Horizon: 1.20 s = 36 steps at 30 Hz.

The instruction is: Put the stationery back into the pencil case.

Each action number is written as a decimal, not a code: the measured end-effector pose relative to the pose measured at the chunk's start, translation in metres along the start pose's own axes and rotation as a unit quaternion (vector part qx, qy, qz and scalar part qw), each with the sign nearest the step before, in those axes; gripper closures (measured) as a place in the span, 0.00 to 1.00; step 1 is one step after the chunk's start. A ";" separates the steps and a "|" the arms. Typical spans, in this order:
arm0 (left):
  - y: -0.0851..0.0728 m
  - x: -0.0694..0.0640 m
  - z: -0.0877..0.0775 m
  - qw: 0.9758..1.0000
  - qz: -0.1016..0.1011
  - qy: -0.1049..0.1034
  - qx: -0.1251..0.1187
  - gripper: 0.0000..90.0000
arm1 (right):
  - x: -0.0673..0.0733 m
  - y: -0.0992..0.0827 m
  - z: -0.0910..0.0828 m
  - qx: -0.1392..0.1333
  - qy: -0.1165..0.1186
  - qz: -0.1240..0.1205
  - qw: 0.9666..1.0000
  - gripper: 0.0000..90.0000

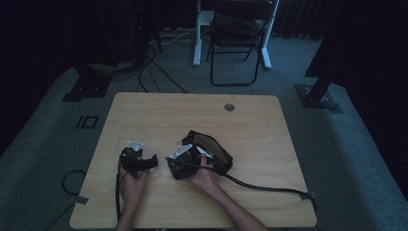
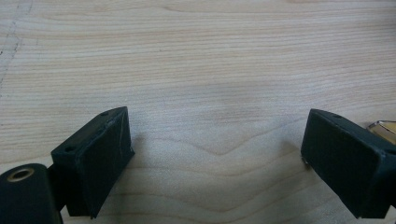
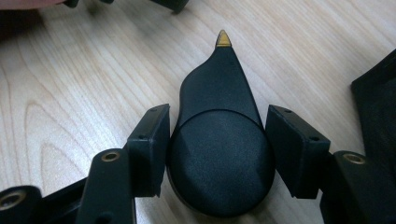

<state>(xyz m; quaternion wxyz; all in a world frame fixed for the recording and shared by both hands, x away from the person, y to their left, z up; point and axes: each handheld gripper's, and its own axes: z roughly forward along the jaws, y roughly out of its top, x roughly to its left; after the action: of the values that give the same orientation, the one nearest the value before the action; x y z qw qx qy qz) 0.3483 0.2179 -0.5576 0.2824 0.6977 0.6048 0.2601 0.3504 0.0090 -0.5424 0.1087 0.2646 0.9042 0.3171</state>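
Observation:
A black teardrop-shaped piece (image 3: 219, 154) with a round body and a small gold tip lies flat on the wooden table (image 1: 159, 110). My right gripper (image 3: 217, 112) is shut on it, a pad against each side of the round body. In the high view the right gripper (image 1: 171, 161) sits near the table's middle, pointing left toward the left gripper (image 1: 153, 160). The left gripper (image 2: 215, 135) hovers low over bare wood, jaws wide open with nothing between them. A gold-coloured edge (image 2: 384, 129) peeks out beside its right pad.
A black case (image 1: 211, 147) with its lid raised lies just right of the right gripper; its edge (image 3: 376, 93) also borders the right gripper view. A cable (image 1: 269, 186) trails to the table's right front. A round grommet (image 1: 229, 107) sits near the far edge; a folding chair (image 1: 238, 43) stands beyond.

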 end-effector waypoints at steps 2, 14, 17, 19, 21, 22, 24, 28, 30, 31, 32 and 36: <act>0.000 0.000 0.000 1.000 0.000 0.000 0.000 0.10 | 0.000 -0.001 0.000 0.002 0.001 0.000 1.000 0.46; 0.000 0.000 0.000 1.000 0.000 0.000 0.000 0.10 | -0.001 -0.003 -0.002 0.013 0.015 -0.001 1.000 0.42; 0.000 0.000 0.000 1.000 0.000 0.000 0.000 0.10 | -0.001 -0.003 -0.002 0.015 0.015 0.001 1.000 0.37; 0.000 0.000 0.000 1.000 -0.001 0.000 0.000 0.10 | -0.001 -0.004 -0.002 0.016 0.013 0.000 1.000 0.36; 0.000 0.000 0.000 1.000 0.000 0.000 0.000 0.10 | -0.001 -0.004 -0.002 0.017 0.012 0.001 1.000 0.37; 0.000 0.000 0.000 1.000 0.000 0.000 0.000 0.10 | -0.001 -0.004 -0.003 0.017 0.011 0.001 1.000 0.37; 0.000 0.000 0.000 1.000 0.000 0.000 0.000 0.10 | -0.001 -0.004 -0.003 0.018 0.012 0.000 1.000 0.39; 0.000 0.000 0.000 1.000 0.000 0.000 0.000 0.10 | -0.001 -0.005 -0.004 0.019 0.013 0.000 1.000 0.41; 0.000 0.000 0.000 1.000 0.000 0.000 0.000 0.10 | -0.001 -0.005 -0.005 0.020 0.011 0.001 1.000 0.41; 0.000 0.000 0.000 1.000 -0.001 0.000 0.000 0.10 | -0.001 -0.005 -0.005 0.021 0.010 0.002 1.000 0.41; 0.000 0.000 0.000 1.000 0.000 0.000 0.000 0.10 | -0.001 -0.005 -0.005 0.022 0.010 0.003 1.000 0.41; 0.000 0.000 0.000 1.000 0.000 0.000 0.000 0.10 | -0.002 -0.004 -0.005 0.028 0.010 0.002 1.000 0.45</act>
<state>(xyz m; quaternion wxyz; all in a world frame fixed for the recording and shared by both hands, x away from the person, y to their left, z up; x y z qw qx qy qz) 0.3483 0.2178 -0.5577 0.2828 0.6973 0.6050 0.2603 0.3485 0.0026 -0.5406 0.0912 0.2664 0.9133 0.2944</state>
